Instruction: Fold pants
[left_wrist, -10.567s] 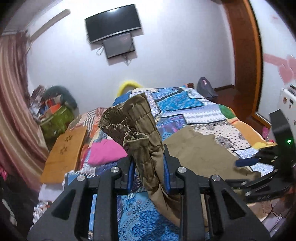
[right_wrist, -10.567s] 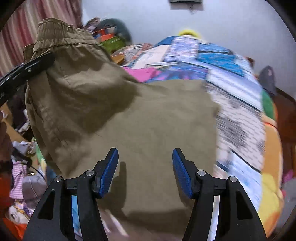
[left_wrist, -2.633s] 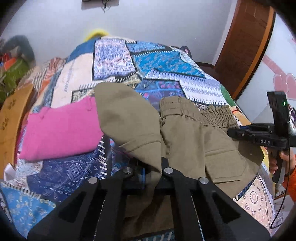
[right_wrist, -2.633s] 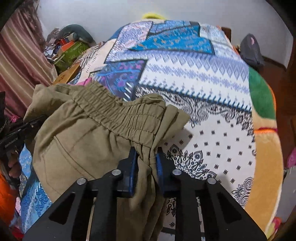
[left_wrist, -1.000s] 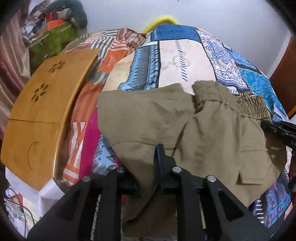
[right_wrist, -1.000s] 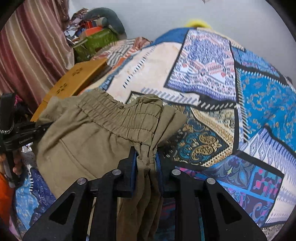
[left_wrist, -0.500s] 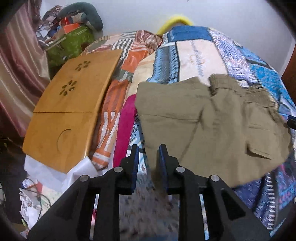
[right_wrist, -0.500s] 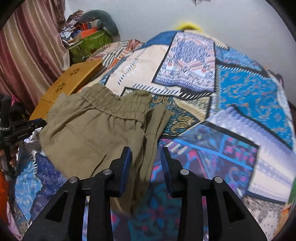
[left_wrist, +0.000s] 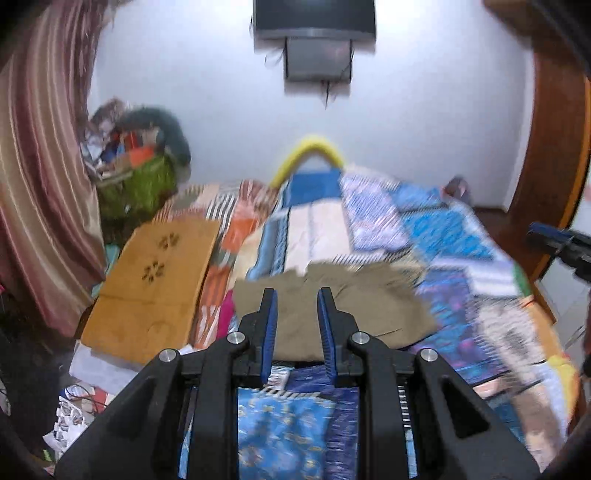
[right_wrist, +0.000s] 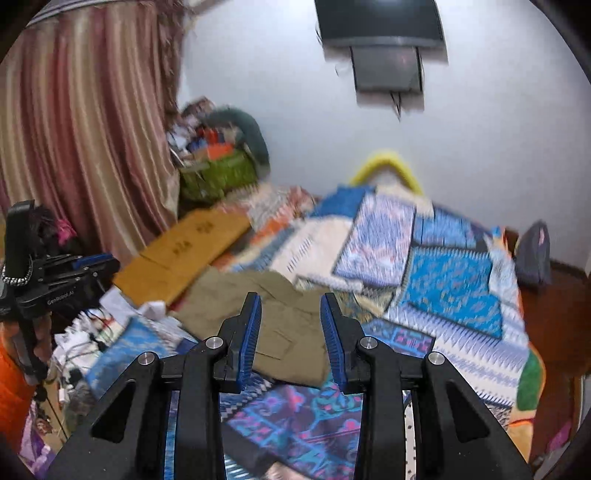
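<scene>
Black left tool (left_wrist: 295, 295) and right tool (right_wrist: 291, 301), blue ribbed pads, silver screws.

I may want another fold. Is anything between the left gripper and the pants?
Nothing visible. The left gripper is open and empty, and the pants lie uncovered on the bed ahead of it.

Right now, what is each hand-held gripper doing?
Left hand-held gripper: open, holding nothing.
Right hand-held gripper: open, holding nothing.
</scene>
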